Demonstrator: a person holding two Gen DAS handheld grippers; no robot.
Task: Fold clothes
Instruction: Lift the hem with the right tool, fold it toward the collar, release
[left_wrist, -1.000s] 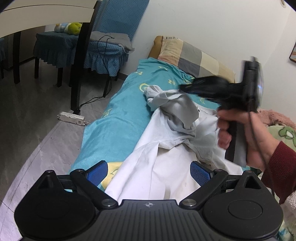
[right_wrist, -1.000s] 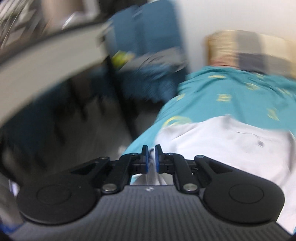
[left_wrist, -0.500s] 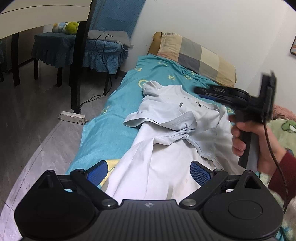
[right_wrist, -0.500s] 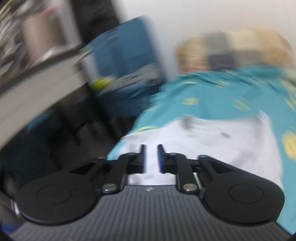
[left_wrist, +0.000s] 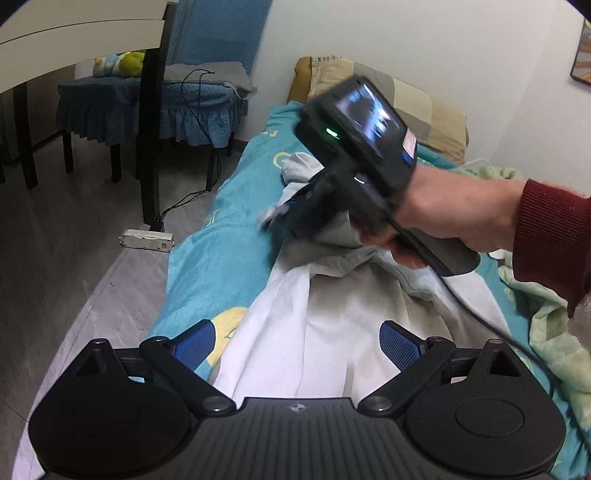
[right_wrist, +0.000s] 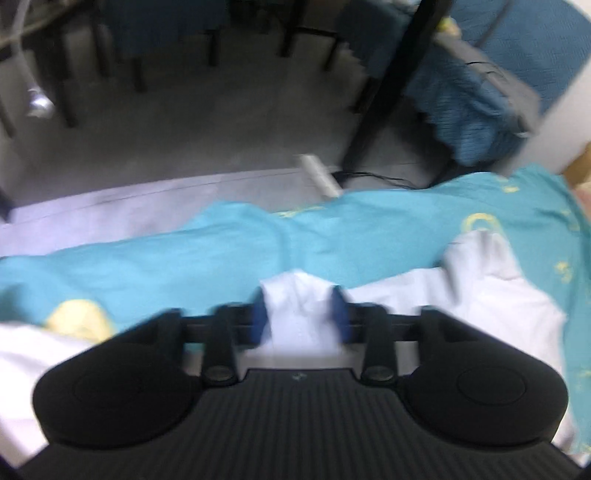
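Observation:
A white shirt (left_wrist: 332, 332) lies along the teal bedspread (left_wrist: 218, 258), its upper part bunched under a hand in a dark red sleeve (left_wrist: 550, 236). My left gripper (left_wrist: 297, 347) hovers open over the shirt's lower part with nothing between its blue pads (left_wrist: 194, 347). My right gripper (right_wrist: 299, 317) points down at the shirt's edge nearest the floor. Its jaws are closing, and a raised fold of the white shirt (right_wrist: 299, 306) fills the gap between them, touching both pads. In the left wrist view the right gripper's tips (left_wrist: 280, 214) are blurred against the cloth.
A checked pillow (left_wrist: 417, 99) lies at the head of the bed by the wall. A pale green blanket (left_wrist: 546, 332) is heaped on the right. On the floor to the left are a power strip (left_wrist: 146, 240), a dark table leg (left_wrist: 149, 147) and a blue-covered chair (left_wrist: 155, 96).
The right gripper let go of the lifted sleeve, which fell flat, then swung across and down to the shirt's floor-side edge, rolling over, and took cloth between its jaws. The left gripper stayed put.

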